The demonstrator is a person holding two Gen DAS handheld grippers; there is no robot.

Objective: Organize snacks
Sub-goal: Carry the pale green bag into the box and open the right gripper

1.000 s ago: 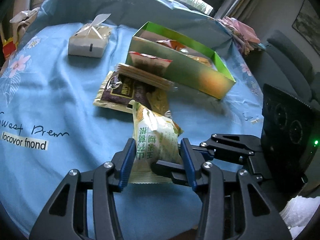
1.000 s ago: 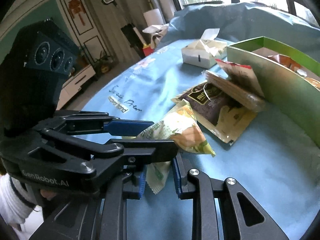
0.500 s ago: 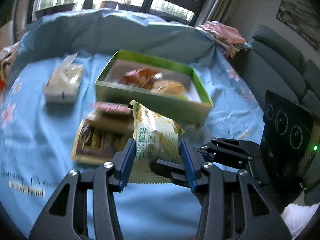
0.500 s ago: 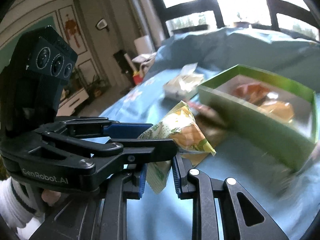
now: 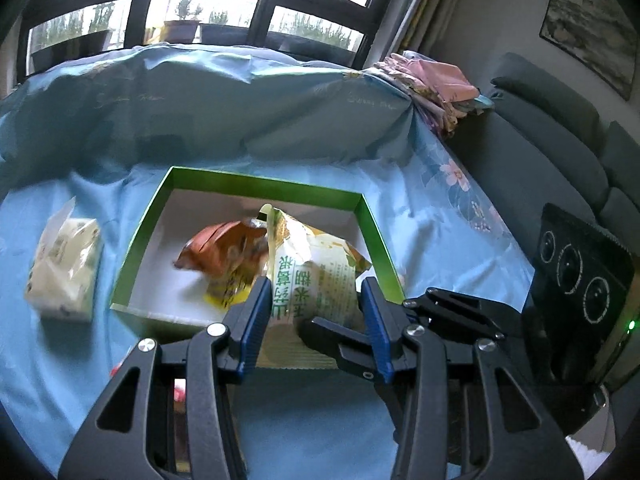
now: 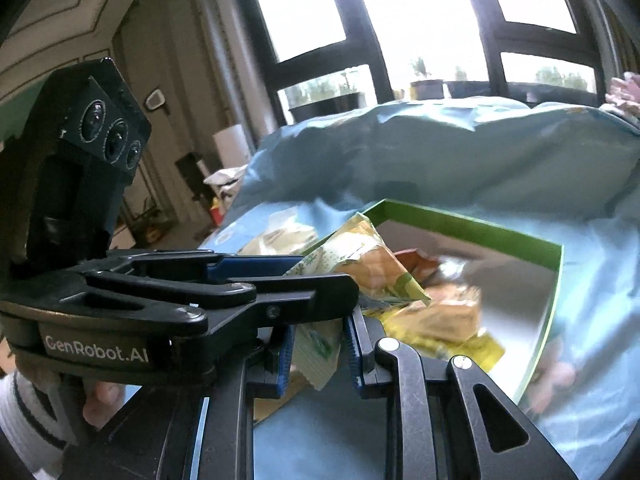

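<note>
Both grippers hold one snack packet (image 5: 316, 276) between them, above the near wall of the green box (image 5: 136, 256). The left gripper (image 5: 316, 312) points down toward the box, its jaws part-way closed with the blue pads pressed on the packet's two sides. The right gripper (image 6: 320, 348) comes in from the side, tilted less steeply, its jaws narrower and pinching the packet's crimped bottom corner. In the right wrist view a hand (image 6: 100, 396) in a white cuff grips the left gripper's handle.

The packet is pale yellow-green with green characters, held upright, its top over the box's inside.

There is one box, open-topped, with a white floor. Inside lie an orange packet (image 5: 220, 244) and a yellow one (image 6: 444, 328), overlapping; blur hides whether there are more. One tissue pack (image 5: 64, 268) lies left of the box on the blue cloth (image 5: 60, 360) covering the tabletop. A pink bundle (image 5: 432, 84) sits at the far right edge.
</note>
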